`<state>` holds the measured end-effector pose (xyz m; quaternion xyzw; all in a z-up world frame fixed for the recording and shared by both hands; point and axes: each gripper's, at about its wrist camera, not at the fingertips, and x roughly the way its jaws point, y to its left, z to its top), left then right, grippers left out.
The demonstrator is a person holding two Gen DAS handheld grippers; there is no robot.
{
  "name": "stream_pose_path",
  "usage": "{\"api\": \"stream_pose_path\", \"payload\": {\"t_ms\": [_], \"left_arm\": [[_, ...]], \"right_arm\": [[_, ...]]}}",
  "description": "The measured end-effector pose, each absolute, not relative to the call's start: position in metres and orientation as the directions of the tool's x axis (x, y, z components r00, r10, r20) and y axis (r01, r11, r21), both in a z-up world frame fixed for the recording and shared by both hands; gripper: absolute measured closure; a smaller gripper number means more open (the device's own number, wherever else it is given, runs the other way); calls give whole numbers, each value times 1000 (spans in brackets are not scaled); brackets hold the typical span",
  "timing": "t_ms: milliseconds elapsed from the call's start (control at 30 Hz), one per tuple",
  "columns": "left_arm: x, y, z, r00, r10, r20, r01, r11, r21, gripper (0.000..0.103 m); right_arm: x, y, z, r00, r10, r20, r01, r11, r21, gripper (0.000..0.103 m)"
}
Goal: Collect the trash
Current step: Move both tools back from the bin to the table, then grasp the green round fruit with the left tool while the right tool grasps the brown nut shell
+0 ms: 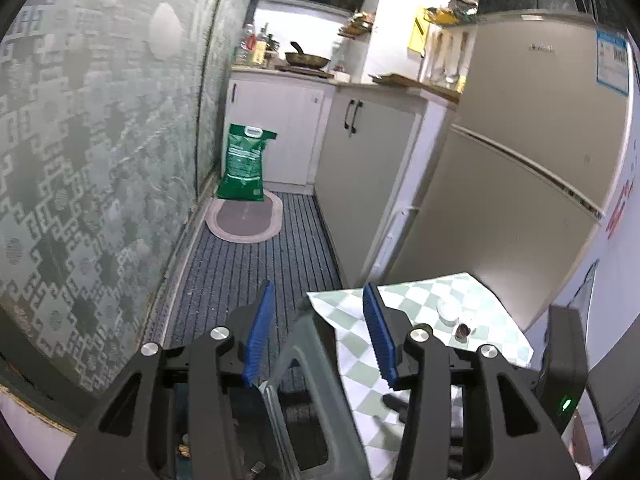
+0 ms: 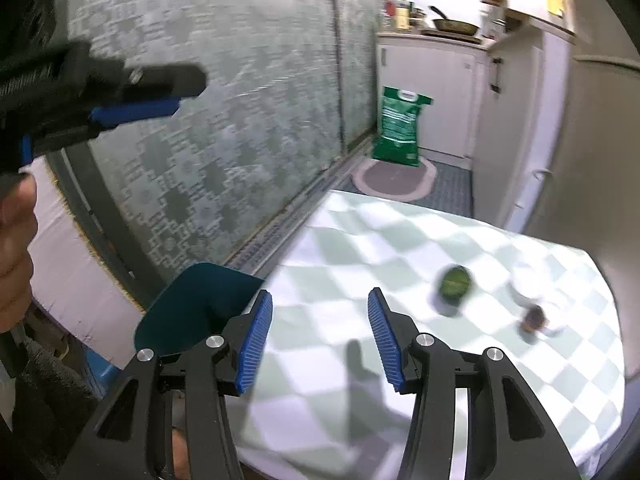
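A table under a green-and-white checked cloth (image 2: pixel 360 240) carries the litter: a round green piece (image 2: pixel 454 284), a small brown scrap (image 2: pixel 534 318) and a blurred white bit (image 2: pixel 524 280) beside it. My right gripper (image 2: pixel 320 293) hovers open over the cloth's near left part, with nothing between its blue pads. The left wrist view shows the cloth (image 1: pixel 420 292) with a white cup-like thing (image 1: pixel 448 308) and the brown scrap (image 1: pixel 463 331). My left gripper (image 1: pixel 319 286) stands open off the table's left corner, above a grey plastic frame (image 1: pixel 304 360) that its pads do not touch.
A patterned frosted-glass wall (image 1: pixel 100 140) runs along the left and a fridge (image 1: pixel 520 160) and cabinets (image 1: pixel 360 168) along the right. A striped floor mat (image 1: pixel 248 272) leads to a green sack (image 1: pixel 244 164). A teal chair back (image 2: pixel 200 304) stands at the table's left edge. A hand (image 2: pixel 12 240) shows at far left.
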<state>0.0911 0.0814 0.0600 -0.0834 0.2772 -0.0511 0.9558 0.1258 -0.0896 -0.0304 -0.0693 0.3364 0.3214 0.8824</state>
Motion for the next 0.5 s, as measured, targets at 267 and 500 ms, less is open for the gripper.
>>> {"api": "stream_pose_path", "payload": {"t_ms": [267, 500], "left_arm": [[112, 36, 37, 795, -202, -572, 123, 977, -174, 52], [132, -8, 10, 743, -254, -620, 196, 967, -161, 52]], "right_arm": [[138, -146, -40, 606, 465, -645, -525, 843, 115, 53], [143, -185, -42, 628, 448, -636, -471, 870, 148, 54]]}}
